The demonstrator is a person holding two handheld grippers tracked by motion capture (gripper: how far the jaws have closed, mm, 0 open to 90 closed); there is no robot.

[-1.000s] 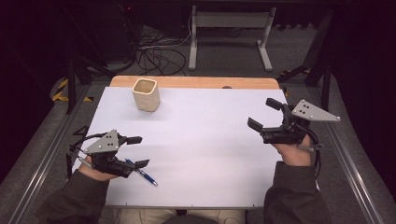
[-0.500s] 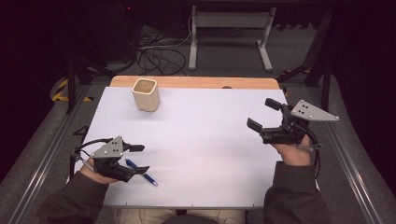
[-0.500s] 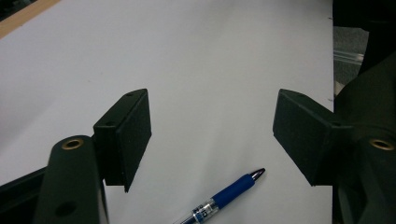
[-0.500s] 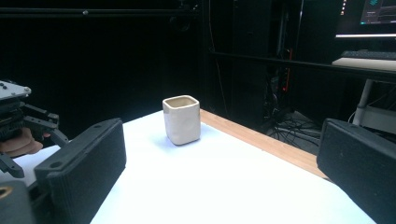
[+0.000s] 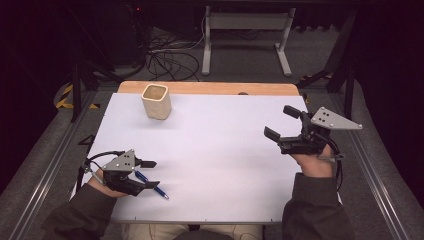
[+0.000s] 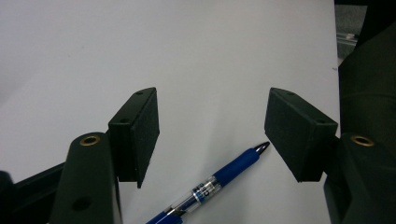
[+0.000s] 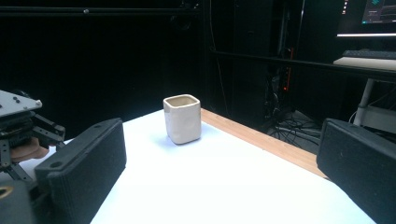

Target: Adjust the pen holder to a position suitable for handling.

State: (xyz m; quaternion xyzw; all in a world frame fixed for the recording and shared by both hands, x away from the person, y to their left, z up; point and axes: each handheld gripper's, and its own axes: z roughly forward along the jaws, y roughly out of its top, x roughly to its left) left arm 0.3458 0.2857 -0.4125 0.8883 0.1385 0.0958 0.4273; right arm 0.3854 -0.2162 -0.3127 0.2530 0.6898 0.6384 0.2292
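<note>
High view: we see the left gripper [image 5: 150,174] lower than a second ago, jaws just been closing, straddling the blue pen [image 5: 151,184] at the near-left of the table [image 5: 225,150]. The right gripper [image 5: 281,122] is unchanged, jaws wide, empty.

Left gripper view: pen lies flat between the pads [image 6: 299,133], tip apparently just short of touching; clear midsection, blue ends.

Right gripper view: cream cup [image 7: 182,119] upright ahead.

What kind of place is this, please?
Probably a lab or recording workspace: a table covered in white, dark surroundings, loose cables on the floor behind it, and a monitor with a keyboard nearby.
</note>
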